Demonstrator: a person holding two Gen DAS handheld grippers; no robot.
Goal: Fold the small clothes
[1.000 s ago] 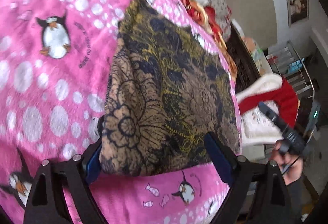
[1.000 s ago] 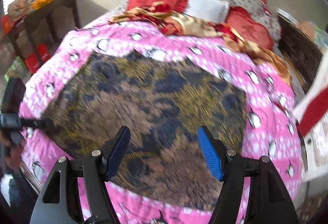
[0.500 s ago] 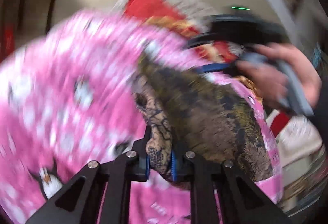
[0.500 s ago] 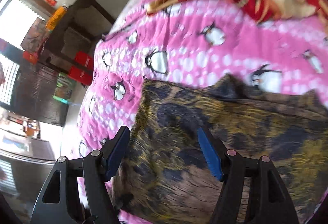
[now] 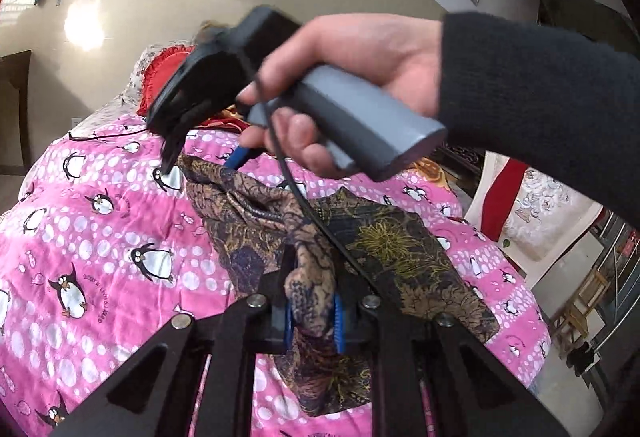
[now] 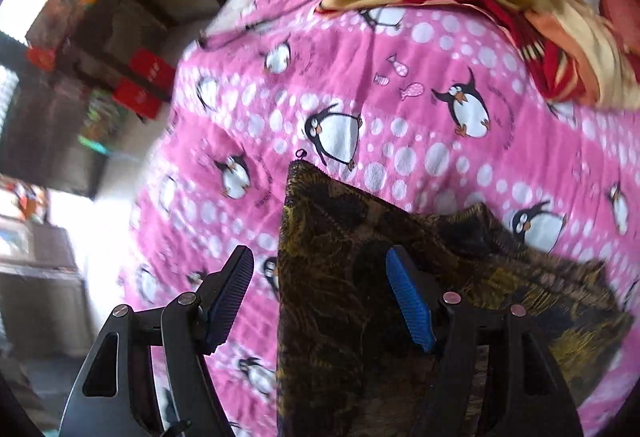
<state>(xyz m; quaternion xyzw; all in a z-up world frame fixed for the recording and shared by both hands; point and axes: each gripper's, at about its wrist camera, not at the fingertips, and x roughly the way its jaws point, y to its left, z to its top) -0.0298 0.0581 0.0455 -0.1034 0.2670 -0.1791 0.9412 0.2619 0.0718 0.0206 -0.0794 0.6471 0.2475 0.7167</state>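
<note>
Bunched floral-patterned cloth (image 5: 312,289), seemingly woven

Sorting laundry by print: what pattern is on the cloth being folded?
Brown cloth with dark blue and gold flowers, clearest in the left wrist view.

The garment (image 5: 384,237) is a small piece of thin cloth, dark brown and navy, with a printed flower pattern in gold and tan. It lies on the pink bed cover, in the middle and lower right of the left wrist view. It is not flat: one edge is gathered into a thick bunch and lifted at the lower middle, and folds run up from there. In the right wrist view, one pointed corner (image 6: 298,169) lies flat on the cover, near the middle of the frame.
</note>
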